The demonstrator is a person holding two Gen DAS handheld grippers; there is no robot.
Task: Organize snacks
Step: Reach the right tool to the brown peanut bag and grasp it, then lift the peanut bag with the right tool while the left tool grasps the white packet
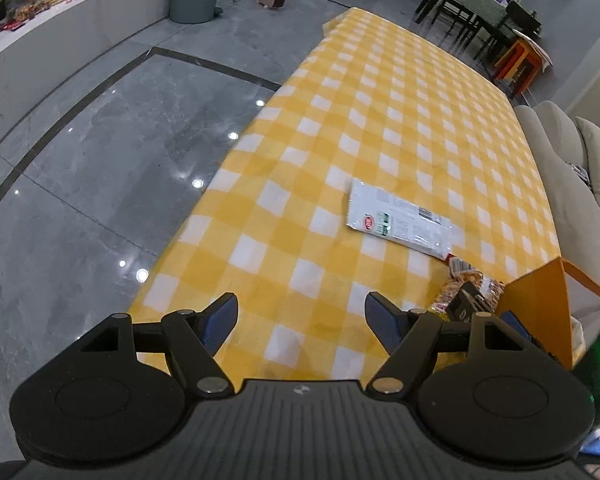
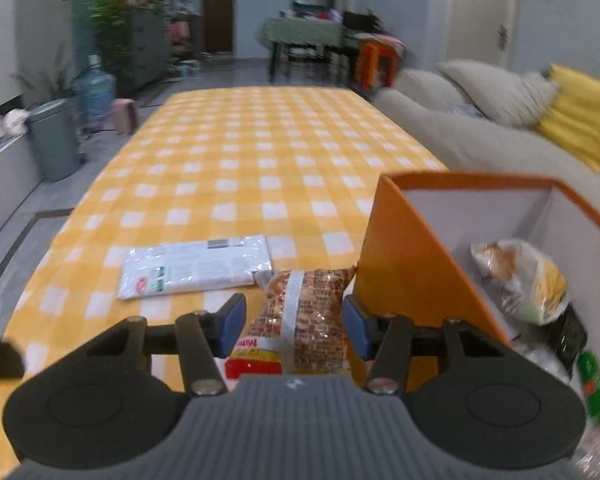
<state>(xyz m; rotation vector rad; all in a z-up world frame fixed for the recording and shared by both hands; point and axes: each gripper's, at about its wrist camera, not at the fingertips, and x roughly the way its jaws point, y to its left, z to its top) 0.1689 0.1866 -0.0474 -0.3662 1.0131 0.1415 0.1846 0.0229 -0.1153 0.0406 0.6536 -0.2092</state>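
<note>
One snack packet [image 2: 300, 312], light and crinkly, at lower centre: right gripper [image 2: 294, 328] clamps its midsection; left gripper [image 1: 300, 320] stands released.

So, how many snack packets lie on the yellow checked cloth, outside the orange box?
2: a white packet lying flat, and a brown packet beside the box, between the right gripper fingers. More may be hidden.

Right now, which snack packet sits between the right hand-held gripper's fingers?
The brown nut packet with the red-yellow end, beside the orange box. The white packet lies flat farther out, left of it.
</note>
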